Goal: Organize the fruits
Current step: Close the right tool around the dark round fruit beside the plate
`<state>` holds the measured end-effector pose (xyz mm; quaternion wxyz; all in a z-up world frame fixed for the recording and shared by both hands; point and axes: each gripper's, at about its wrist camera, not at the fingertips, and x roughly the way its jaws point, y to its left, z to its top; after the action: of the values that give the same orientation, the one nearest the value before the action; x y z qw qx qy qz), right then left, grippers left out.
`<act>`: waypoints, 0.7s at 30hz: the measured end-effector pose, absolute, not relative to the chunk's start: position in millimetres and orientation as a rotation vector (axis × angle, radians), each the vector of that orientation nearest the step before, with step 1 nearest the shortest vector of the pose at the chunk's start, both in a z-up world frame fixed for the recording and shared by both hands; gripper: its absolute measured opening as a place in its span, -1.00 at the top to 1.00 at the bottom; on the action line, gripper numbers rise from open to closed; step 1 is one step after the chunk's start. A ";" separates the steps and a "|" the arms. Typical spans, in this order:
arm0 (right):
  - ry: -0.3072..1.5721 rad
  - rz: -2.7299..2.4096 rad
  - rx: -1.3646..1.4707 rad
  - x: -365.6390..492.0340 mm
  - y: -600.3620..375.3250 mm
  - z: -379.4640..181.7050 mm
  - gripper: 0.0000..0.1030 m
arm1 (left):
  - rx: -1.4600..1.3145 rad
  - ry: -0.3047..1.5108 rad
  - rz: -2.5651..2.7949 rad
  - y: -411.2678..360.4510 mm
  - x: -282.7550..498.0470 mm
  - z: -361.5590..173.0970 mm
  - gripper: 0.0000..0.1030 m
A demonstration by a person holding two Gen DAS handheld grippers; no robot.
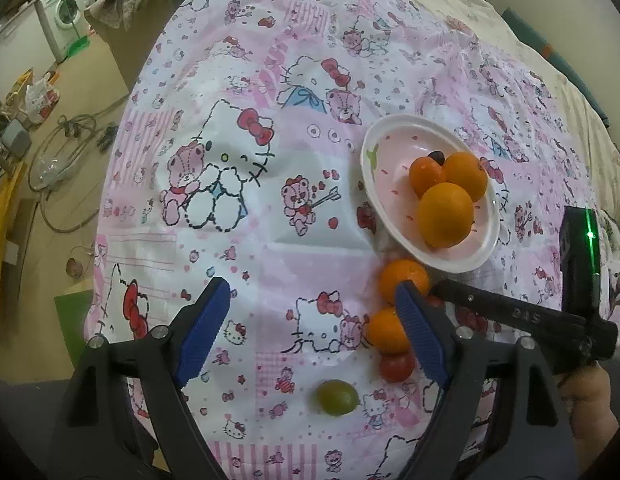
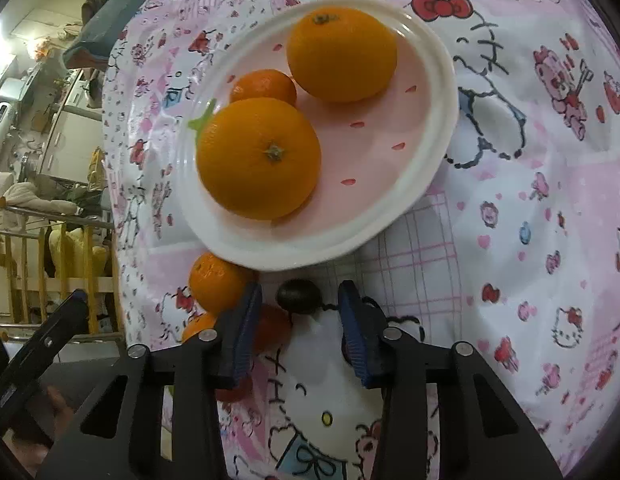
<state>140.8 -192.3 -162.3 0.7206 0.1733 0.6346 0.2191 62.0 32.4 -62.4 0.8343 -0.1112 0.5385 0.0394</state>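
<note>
Your right gripper (image 2: 299, 330) stands with its jaws narrowed around a small dark fruit (image 2: 298, 295) that lies on the table's patterned cloth (image 2: 510, 220) just below the rim of the plate (image 2: 442, 92); a gap shows on each side of the fruit, so the pads are not pressing it and it counts as not yet held. A small orange (image 2: 213, 282) sits just beside the left pad, with a red fruit (image 2: 271, 326) partly behind that pad. Your left gripper (image 1: 310, 334) hangs released with nothing between its jaws, near a green fruit (image 1: 337, 397) on the cloth, and its right pad overlaps two small oranges and a red fruit in that view. The plate already holds two large oranges (image 2: 258, 158) and a smaller one (image 2: 263, 86). Risks from here: the dark fruit is small, round and probably smooth, so an off-centre closure may squirt it forward under the plate rim; the left pad may nudge the neighbouring orange and set it rolling; the pad tips may snag the loose cloth and drag the plate. What the dark fruit is cannot be determined, nor whether it touches the plate. The red fruit is largely hidden, and blur softens the near plate rim.
</note>
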 end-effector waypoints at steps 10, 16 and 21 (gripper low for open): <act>1.379 0.515 0.400 136.8 -198.6 -153.8 0.56 | -0.223 1.210 0.037 22.5 62.6 -76.7 -0.59; 1.337 0.508 0.460 132.7 -217.4 -140.9 0.56 | -0.157 1.283 -0.063 -11.1 64.0 -93.8 -0.56; 1.293 0.504 0.482 127.2 -232.3 -126.6 0.56 | -0.105 1.336 -0.117 -35.5 63.7 -106.5 -0.44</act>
<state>127.2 -232.3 -126.6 0.7421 0.2198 0.5900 0.2300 63.7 -35.5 -106.5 0.7823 -0.0485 0.6186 -0.0542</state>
